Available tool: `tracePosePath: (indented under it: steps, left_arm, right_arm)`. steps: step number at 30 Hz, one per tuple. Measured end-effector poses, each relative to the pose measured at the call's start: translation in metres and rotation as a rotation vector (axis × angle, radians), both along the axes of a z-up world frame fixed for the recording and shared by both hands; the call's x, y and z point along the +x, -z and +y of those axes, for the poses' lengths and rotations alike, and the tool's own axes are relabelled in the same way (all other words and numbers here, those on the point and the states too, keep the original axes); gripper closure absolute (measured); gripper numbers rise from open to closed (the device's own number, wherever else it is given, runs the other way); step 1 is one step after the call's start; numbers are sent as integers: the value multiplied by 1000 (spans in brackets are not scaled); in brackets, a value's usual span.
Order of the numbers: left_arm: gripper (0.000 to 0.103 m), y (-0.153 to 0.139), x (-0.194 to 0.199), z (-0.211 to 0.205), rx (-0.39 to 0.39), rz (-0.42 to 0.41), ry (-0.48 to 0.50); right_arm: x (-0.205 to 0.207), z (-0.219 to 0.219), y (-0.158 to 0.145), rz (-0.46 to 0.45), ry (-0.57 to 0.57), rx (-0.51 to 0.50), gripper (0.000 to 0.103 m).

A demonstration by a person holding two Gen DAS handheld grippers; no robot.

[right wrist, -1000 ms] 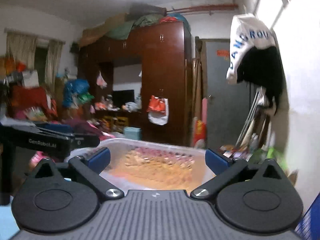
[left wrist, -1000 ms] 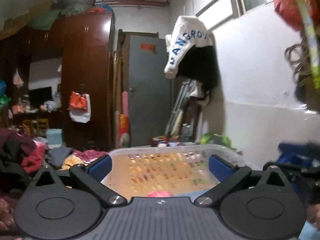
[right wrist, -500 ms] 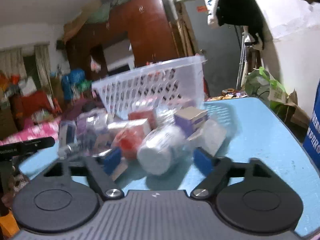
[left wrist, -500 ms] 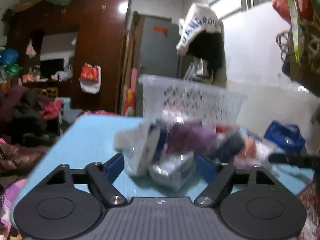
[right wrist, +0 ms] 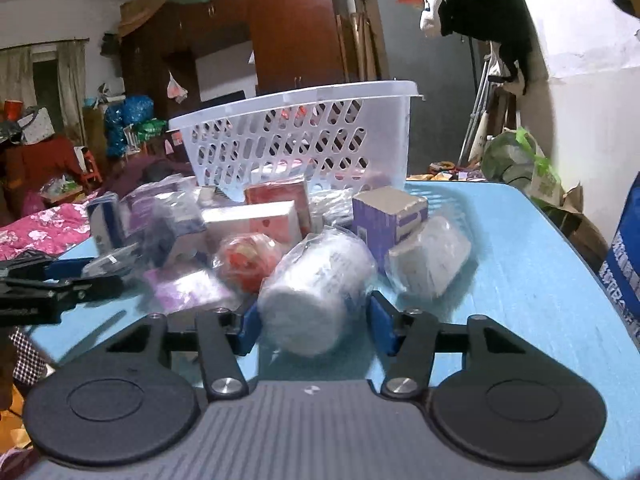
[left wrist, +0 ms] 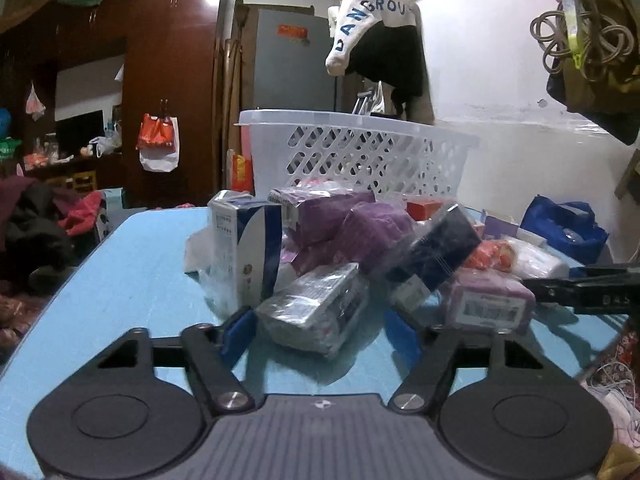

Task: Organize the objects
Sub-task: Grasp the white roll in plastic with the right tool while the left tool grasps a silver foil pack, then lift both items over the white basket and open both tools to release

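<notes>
A dark brown wardrobe (left wrist: 172, 80) stands at the back, with a grey door (left wrist: 294, 68) beside it. A white garment with blue letters (left wrist: 372, 28) hangs on the wall. Coiled cords, perhaps rope (left wrist: 580, 40), hang on the right.

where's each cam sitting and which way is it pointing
Left wrist: sits on the left gripper, looking forward over a wrapped silver box to the basket; its own fingers show.
Right wrist: sits on the right gripper, looking over a wrapped white roll; its own fingers show.
Shared: the basket, the pile, the blue table, and each other's gripper.
</notes>
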State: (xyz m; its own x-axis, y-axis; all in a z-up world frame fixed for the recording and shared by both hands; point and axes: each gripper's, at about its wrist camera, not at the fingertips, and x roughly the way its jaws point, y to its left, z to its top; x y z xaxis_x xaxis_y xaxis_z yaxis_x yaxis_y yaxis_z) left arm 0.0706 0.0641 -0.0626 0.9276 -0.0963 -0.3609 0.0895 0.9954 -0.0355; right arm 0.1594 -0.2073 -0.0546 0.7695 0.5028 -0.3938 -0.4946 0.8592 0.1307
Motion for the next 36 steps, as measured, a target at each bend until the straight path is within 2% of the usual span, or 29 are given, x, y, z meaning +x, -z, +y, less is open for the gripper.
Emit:
tracePosePath:
  steps: [5,7,11,12,13,14,17,24,30,33,36]
  left_arm:
    - [29,3,-9,-1,26,-77,37]
    - [25,4,-2,-1,20,-64,30]
    - [25,7,10,-1,-16,-21,45]
    - [29,8,10,0,-17,-22,48]
    - [46,9,8,0,-13,-28,37]
    - [53,9,6,1,-15,-32,24]
    - [54,8,-3,8,-67,-57,38]
    - [55,8,-16,7,-72,-104,37]
    - [56,3,-23,11,-107,-143,43]
    - [56,-5,-22,14,-141,-165,47]
    - [56,-30,-14,17,-162,-209,65]
  right_arm:
    - [-17,-4,0,-28,2,12,41]
    - [-13,-2,0,-33,16,6,39]
    - [-10,-2,0,-38,24,21,38]
    - [-10,-3,0,-40,24,24,41]
    - [-10,-4,0,-40,23,26,43]
    - [-10,-6,-1,-39,22,30,44]
    - [-15,-11,-2,-61,22,43,46]
    - [-24,-19,-7,-97,5,76,46]
    - [-26,-23,-12,-122,-6,112,46]
    - [-26,-23,-20,-144,-17,122,46]
    - [-18,-18,-41,-197,-33,119,46]
